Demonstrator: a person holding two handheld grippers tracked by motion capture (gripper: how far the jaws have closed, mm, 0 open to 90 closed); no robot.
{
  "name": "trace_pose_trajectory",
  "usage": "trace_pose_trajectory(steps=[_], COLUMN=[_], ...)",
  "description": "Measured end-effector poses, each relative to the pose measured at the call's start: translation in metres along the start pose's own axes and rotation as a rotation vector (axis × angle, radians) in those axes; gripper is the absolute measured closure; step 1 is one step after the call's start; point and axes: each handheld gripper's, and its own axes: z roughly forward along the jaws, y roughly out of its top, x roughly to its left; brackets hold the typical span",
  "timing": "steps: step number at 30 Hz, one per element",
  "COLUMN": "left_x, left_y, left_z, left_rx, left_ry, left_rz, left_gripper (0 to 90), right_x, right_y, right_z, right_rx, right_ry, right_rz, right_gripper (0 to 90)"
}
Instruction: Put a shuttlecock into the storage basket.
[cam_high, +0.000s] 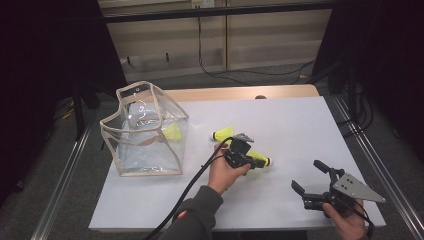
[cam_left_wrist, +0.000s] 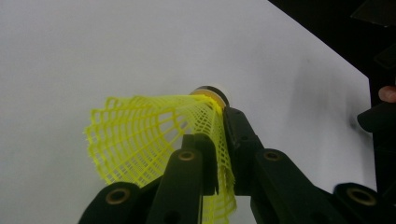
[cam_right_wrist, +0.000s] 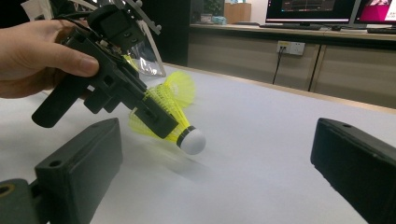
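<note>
High view: my left hand-held gripper (cam_high: 250, 159) clamps a yellow shuttlecock (cam_high: 259, 159) | right hand-held gripper (cam_high: 312, 180) wide, empty | one shuttlecock in clear pouch (cam_high: 145, 131), another (cam_high: 222, 133) on surface (cam_high: 300, 130) | bagging remains

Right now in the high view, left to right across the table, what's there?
Clear plastic bag → loose yellow shuttlecock → left gripper shut on a second yellow shuttlecock → right gripper, jaws open, near the table's right edge.

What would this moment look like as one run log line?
left hand-held gripper: shut on yellow shuttlecock | right hand-held gripper: open, holding nothing | second shuttlecock: on table | clear bag: holds another
</note>
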Motion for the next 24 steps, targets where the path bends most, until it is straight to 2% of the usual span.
trace_pose_trajectory(steps=[24], left_x=[0.0], left_y=[0.007], left_z=[-0.034], left_rx=[0.006], left_ry=[0.004], left_rz=[0.003], left_gripper=[85.0], right_x=[0.001], right_y=[0.0], right_z=[0.001], right_rx=[0.002], right_ry=[0.002], right_rz=[-0.006], right_gripper=[2.0])
